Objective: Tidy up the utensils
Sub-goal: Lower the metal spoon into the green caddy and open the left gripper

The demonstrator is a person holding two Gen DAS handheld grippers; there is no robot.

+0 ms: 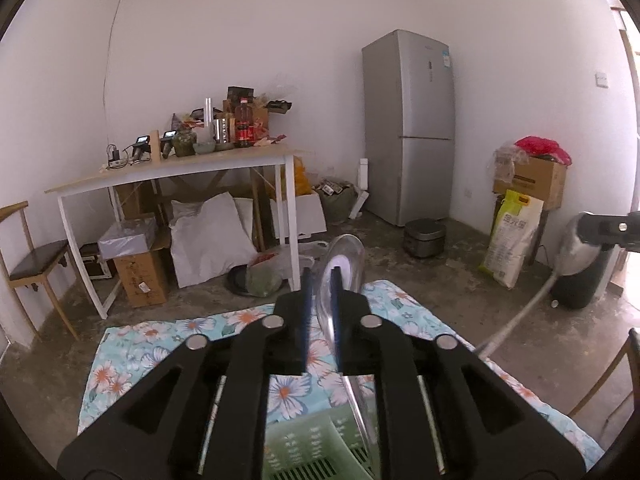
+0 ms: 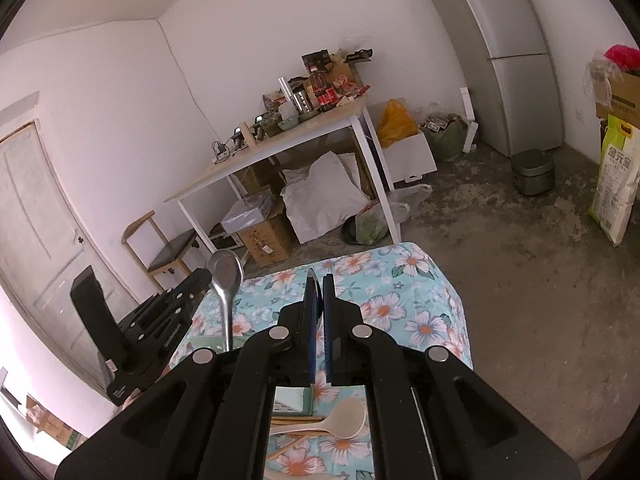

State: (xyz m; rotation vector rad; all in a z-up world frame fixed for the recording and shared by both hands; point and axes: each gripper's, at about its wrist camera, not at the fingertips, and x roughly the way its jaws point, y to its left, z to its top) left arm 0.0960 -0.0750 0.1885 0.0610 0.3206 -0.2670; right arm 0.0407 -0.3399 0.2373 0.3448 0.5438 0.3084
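Green plastic basket (image 1: pixel 304 446) nearest, on the floral-cloth surface (image 1: pixel 160 344), right under the left claw (image 1: pixel 320 300). A steel spoon (image 1: pixel 340 268) stands between that claw's pads, bowl up, handle running down into the basket; pads slightly parted, grip uncertain. Right claw (image 2: pixel 318 300) clenched on a thin metal utensil (image 2: pixel 313 276), only its tip showing. Below it on the cloth: beige rice paddle (image 2: pixel 340 420) and wooden chopsticks (image 2: pixel 296 424). Beyond, a cluttered side table (image 1: pixel 168 172), fridge (image 1: pixel 408 128).
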